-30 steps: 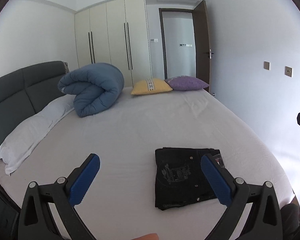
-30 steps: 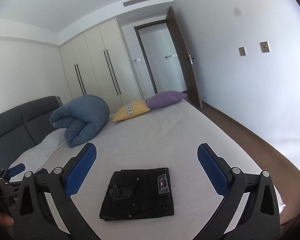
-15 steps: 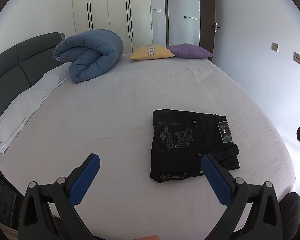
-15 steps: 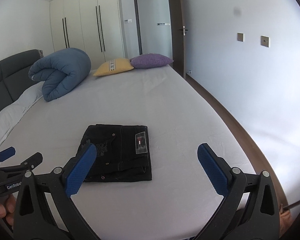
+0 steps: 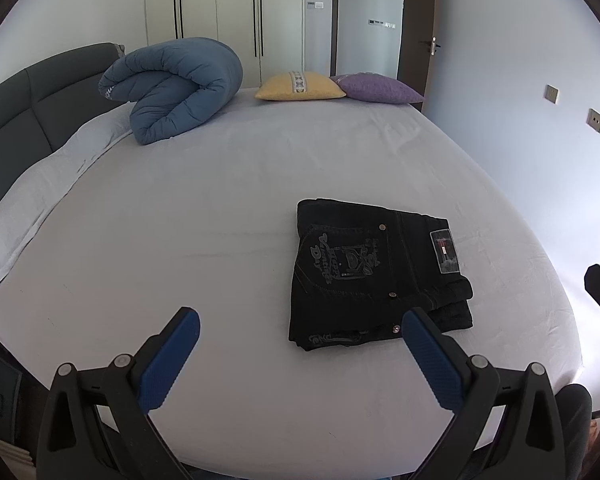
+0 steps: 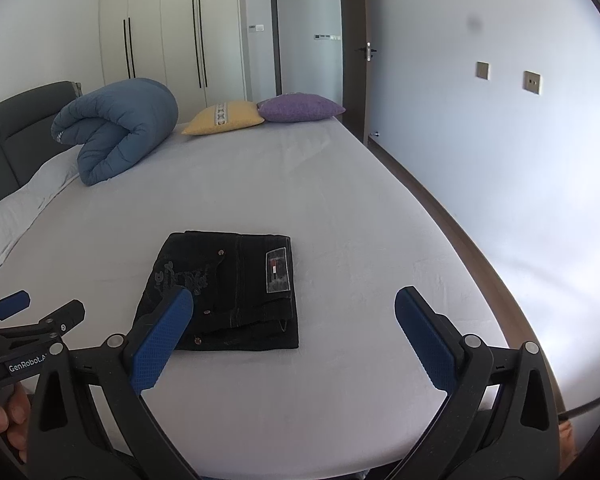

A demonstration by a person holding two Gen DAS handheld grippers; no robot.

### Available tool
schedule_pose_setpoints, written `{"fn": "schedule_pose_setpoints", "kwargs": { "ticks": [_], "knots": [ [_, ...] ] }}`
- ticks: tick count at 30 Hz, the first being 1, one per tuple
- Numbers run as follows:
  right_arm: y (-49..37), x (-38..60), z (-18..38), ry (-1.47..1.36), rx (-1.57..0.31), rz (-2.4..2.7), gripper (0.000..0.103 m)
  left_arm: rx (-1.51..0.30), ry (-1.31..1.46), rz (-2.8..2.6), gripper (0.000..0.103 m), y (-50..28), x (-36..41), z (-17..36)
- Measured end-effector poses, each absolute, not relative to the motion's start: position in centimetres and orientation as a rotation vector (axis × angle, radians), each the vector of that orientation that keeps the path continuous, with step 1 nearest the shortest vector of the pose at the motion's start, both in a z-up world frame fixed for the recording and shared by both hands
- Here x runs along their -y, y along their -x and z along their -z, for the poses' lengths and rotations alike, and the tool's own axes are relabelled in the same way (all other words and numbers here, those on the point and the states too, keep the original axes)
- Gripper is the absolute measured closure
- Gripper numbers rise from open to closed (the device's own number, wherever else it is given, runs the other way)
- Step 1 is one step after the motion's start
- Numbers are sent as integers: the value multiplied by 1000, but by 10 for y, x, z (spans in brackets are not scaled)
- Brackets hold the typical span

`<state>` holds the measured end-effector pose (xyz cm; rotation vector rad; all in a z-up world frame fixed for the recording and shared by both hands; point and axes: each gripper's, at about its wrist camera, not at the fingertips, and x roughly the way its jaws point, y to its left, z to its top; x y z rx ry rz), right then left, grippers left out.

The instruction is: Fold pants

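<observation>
**Folded jeans on the bed, both tongs spread wide**

While I hold both tools above the near edge of the bed (image 5: pixel 260 184), the black jeans (image 5: pixel 374 274) lie folded into a compact rectangle on the white sheet, right of centre in the left wrist view and lower centre in the right wrist view (image 6: pixel 228 292). A rectangular label patch (image 6: pixel 278 270) faces up on the fold. My left tongs (image 5: pixel 300 354) stand wide apart with nothing between the blue pads; the right tongs (image 6: pixel 294 330) are equally spread and empty, hovering clear of the cloth. At the upper left of both views sits a rolled blue duvet (image 5: pixel 172 88), with a yellow cushion (image 5: pixel 300 86) and a purple cushion (image 5: pixel 376 88) touching at the far end. A hand (image 6: pixel 4 420) grips the left tool at the lower left of the right wrist view.
</observation>
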<state>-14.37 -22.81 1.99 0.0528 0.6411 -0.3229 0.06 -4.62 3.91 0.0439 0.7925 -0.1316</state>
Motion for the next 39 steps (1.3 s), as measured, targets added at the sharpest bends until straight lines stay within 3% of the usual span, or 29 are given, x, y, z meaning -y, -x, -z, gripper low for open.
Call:
{"fn": "schedule_pose_setpoints", "kwargs": {
  "ticks": [39],
  "knots": [
    [116,216,13,-31,-707,309,0,-844,-15,136,0,-15,44,-22]
  ]
}}
